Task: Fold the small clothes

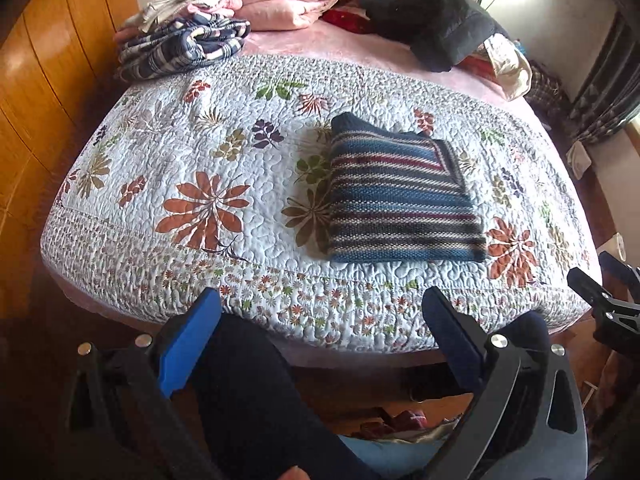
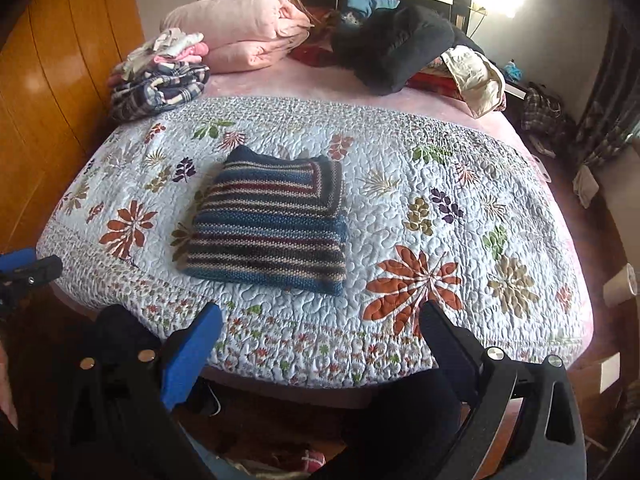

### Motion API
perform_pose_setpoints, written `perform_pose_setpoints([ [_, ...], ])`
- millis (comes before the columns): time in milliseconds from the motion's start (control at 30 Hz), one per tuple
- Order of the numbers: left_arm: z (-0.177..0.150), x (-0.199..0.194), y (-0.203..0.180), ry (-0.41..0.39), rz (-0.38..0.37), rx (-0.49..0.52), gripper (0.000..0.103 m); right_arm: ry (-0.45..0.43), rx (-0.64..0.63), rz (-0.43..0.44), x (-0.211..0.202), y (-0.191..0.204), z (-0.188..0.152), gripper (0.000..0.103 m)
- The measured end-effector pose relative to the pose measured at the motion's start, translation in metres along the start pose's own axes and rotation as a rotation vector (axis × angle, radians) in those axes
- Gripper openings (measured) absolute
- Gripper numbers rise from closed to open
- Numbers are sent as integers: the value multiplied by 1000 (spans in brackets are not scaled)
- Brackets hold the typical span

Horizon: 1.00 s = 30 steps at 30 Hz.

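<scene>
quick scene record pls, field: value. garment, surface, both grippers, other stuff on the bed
garment: striped knit sweater, folded into a rectangle, lying flat
surface: floral quilt on the bed
left gripper: open, empty, held short of the near bed edge
right gripper: open, empty, short of the near edge
stack: plaid and pink folded clothes, far left corner
far end: pink bedding, dark clothing pile

The left gripper (image 1: 322,320) was spread wide with nothing between its fingers, held low and level. The right gripper (image 2: 320,334) was likewise spread wide and empty, beside the left one. The person's dark-clad legs (image 1: 248,400) showed beneath them.
</scene>
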<state>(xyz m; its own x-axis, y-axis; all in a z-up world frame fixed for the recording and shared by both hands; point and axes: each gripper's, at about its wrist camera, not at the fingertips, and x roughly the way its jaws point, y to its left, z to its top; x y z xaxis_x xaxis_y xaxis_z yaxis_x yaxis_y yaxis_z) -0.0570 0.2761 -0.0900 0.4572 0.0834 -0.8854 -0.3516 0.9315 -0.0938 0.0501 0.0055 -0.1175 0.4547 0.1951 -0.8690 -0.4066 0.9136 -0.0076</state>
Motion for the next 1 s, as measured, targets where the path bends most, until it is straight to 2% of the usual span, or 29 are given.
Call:
perform_pose_setpoints([
  [67, -7, -32, -3, -63, 1, 15, 100, 49, -42, 0, -13, 10, -2, 99],
  [100, -9, -46, -6, -82, 41, 33, 100, 36, -61, 0, -23, 16, -4, 99],
  [167, -13, -59, -13, -68, 105, 70, 100, -5, -66, -32, -44, 23, -7, 99],
  [333, -29, -92, -26, -68, 70, 85, 100, -52, -11, -6, -90, 21, -11, 99],
  [433, -37, -99, -38, -53, 57, 115, 100, -89, -7, -29, -110, 24, -13, 99],
  [567, -39, -109, -50, -76, 39, 147, 100, -109, -19, -36, -123, 32, -13, 99],
  [1000, -28, -98, -57, -60, 30, 143, 100, -112, 2, -19, -122, 33, -5, 99],
])
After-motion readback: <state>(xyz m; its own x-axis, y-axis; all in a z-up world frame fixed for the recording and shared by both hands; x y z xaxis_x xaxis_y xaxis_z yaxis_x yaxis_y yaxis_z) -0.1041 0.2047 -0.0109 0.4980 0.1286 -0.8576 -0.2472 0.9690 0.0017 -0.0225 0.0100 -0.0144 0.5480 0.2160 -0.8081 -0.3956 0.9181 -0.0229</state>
